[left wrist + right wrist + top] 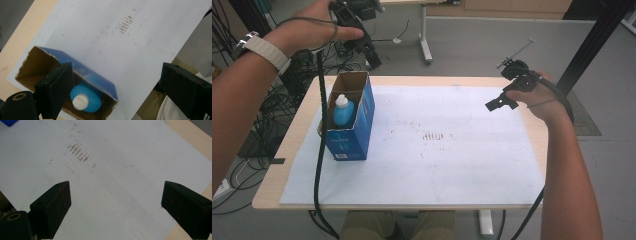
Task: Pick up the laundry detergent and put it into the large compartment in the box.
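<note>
One blue cardboard box (pixel 349 122) stands upright on the white paper sheet (pixel 437 150) at the left part of the light wooden table (pixel 272 195). Its top is open, with brown inner walls and torn flap edges. Inside it stands one light blue plastic bottle with a white cap (pixel 343 111), cap upward, near the box's front end. In the left gripper view the bottle (pixel 85 98) sits in the open box (pixel 100 82), seen from above.

Two grippers are in use. The left gripper (pixel 373 59) is held in the air beyond the box's far end, above the table's far edge; the left hand (pixel 312 27) grips its body, the wrist bearing one white watch strap (pixel 264 50). Its fingers (pixel 56 87) stand wide apart with nothing between them.

The right gripper (pixel 497 104) is held above the table's right far part, pointing toward the sheet, by the right hand (pixel 542 97). Its fingers (pixel 52 206) stand wide apart and hold nothing.
</note>
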The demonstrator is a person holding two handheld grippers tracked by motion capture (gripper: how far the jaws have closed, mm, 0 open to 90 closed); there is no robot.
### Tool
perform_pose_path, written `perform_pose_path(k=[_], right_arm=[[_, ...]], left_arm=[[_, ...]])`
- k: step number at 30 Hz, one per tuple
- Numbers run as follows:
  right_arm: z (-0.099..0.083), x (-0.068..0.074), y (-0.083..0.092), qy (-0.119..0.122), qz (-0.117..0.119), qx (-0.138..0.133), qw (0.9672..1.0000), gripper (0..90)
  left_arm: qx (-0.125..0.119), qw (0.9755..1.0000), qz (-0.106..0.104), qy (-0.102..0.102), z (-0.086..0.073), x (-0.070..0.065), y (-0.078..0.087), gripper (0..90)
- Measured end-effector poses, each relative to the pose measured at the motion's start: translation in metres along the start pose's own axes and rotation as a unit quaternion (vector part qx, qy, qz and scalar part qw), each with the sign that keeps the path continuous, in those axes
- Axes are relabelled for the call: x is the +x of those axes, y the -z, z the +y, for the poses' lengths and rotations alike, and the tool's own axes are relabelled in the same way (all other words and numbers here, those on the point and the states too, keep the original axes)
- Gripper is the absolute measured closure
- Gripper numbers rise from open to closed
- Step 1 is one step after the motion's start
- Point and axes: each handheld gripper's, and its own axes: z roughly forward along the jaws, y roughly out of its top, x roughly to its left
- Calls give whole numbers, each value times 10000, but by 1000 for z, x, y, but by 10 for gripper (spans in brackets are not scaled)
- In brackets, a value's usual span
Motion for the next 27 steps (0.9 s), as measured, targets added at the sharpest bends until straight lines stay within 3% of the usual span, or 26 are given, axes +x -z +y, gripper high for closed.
perform_pose_path(k=[5, 12, 21, 27], right_arm=[[1, 0, 1, -37, -19, 38, 10000, 89], [0, -1, -2, -83, 16, 29, 10000, 89], [-1, -2, -5, -106, 27, 52, 9999, 88], [-2, -2, -7, -124, 47, 47, 9999, 88]], left_arm=[[112, 9983, 25, -568, 13, -11, -12, 128], [215, 9944, -106, -1031, 24, -23, -30, 116], [300, 9902, -183, -1349, 31, -35, -46, 101], [465, 9891, -278, -1368, 35, -37, -66, 89]])
